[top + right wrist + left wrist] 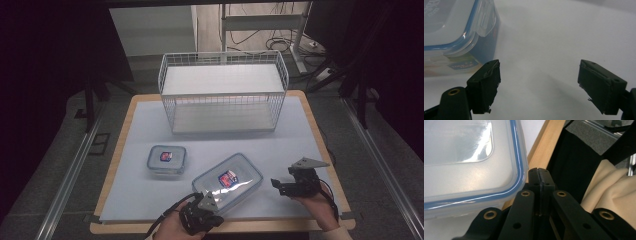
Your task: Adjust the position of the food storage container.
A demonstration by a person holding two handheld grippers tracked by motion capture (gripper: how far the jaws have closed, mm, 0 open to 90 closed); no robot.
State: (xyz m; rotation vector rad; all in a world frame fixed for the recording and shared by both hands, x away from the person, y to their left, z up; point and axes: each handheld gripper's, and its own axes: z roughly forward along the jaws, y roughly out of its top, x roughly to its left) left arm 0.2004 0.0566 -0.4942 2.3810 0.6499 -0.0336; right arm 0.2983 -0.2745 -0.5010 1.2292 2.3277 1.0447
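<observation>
Here your left gripper (539,173), fingers pressed together and empty, sits at the near corner of the large lidded container (228,181) on the desk (150,200), seemingly to nudge it. Your right gripper (539,85) waits beside it, fingers spread, ready to grasp.

1. High view: fixed above the near side, looking forward and down over the whole table (125,150).
2. Left gripper view: super close, at the big box (474,170) corner.
3. Right gripper view: low, close, same box (454,32).
</observation>
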